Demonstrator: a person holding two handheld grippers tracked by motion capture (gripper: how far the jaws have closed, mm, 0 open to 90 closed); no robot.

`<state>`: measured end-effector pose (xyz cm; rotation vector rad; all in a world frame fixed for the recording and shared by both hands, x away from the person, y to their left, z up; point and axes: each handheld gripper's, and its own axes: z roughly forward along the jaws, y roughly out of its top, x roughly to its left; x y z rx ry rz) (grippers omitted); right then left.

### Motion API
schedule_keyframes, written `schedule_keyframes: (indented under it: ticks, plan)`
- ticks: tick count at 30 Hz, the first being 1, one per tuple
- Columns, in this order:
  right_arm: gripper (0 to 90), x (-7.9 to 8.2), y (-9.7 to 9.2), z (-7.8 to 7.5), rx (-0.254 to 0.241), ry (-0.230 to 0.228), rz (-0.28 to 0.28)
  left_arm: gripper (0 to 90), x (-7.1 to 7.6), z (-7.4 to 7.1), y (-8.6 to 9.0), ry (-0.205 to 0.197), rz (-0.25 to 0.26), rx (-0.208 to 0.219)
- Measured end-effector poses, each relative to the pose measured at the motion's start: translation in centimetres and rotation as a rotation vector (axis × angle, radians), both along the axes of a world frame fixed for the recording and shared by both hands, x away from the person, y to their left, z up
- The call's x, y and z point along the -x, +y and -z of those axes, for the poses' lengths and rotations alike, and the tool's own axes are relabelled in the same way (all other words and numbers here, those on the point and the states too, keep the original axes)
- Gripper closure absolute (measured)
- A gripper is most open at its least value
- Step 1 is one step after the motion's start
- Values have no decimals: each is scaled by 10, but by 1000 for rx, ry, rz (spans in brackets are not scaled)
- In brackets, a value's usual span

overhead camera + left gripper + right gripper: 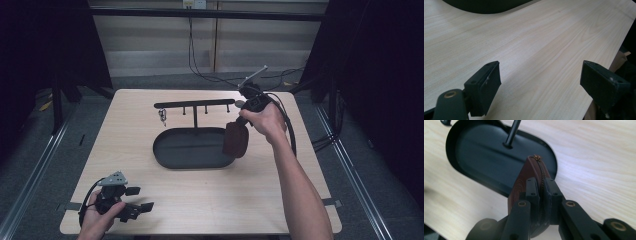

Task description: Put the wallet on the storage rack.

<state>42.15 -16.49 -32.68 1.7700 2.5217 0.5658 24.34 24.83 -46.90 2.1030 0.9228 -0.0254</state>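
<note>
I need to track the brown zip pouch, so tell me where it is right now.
The brown zip pouch hangs clamped in the right gripper, over the right end of the black oval tray in the high view, just right of the stand's post.

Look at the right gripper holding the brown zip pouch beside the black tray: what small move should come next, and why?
Probably lower the pouch a little to the left, into the tray. The right gripper is clamped on the pouch's zip edge, and the pouch hangs over the tray's right rim, not yet resting inside. The left gripper lies open on the table, well away, so nothing blocks the way.
</note>
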Motion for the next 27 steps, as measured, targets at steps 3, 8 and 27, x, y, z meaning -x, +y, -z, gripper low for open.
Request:
schedule_keyframes:
  ticks: [3, 8, 27]
  plan:
    - [832, -2, 2, 8, -25, -15, 12, 165, 0, 0, 0, -2, 2, -2]
    - [834, -4, 1, 13, -48, -49, 43, 165, 0, 0, 0, -2, 4, -4]
    - [835, -16, 3, 61, -182, -69, 105, 165, 0, 0, 1, -3, -1, -9]
